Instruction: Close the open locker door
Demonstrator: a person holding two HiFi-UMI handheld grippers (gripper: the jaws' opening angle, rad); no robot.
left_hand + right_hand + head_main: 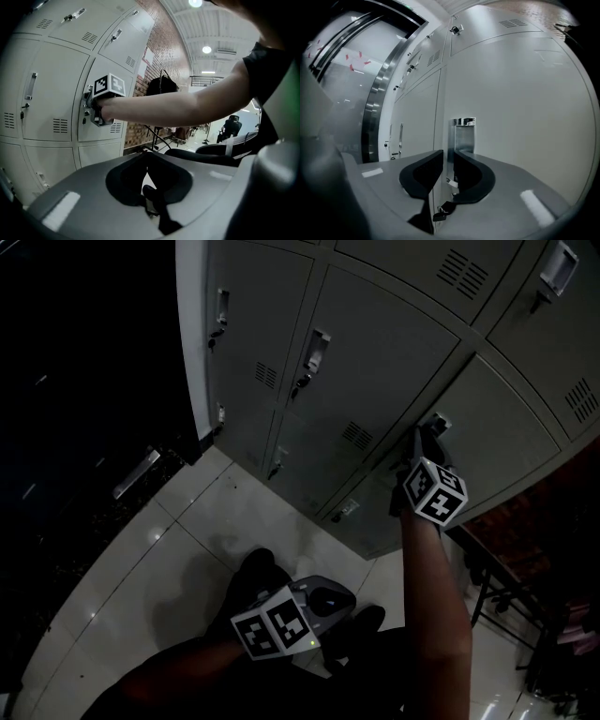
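1. Jaws, right gripper (448,157): stand a narrow slit apart, point straight at locker door (520,122), sit right at left edge of metal handle plate (464,136). Plate edge shows in line with the slit.
2. Jaws, left gripper (148,161): sit closed to a thin sliver, hold nothing.
3. Locker door: sits in column next to brick wall (159,61), with other doors above and below. Looks flush or near flush with neighbours in head view; can't tell any gap at its edge.
4. Right forearm (178,105): reaches level across left gripper view to the door, ends at marker cube (108,85) right by the handle.
5. Left gripper again: hangs low in head view, well apart from locker bank (375,352), over pale tiled floor (187,540).
6. Steel door frame (377,93): curves up left side of right gripper view, just beside the locker bank.
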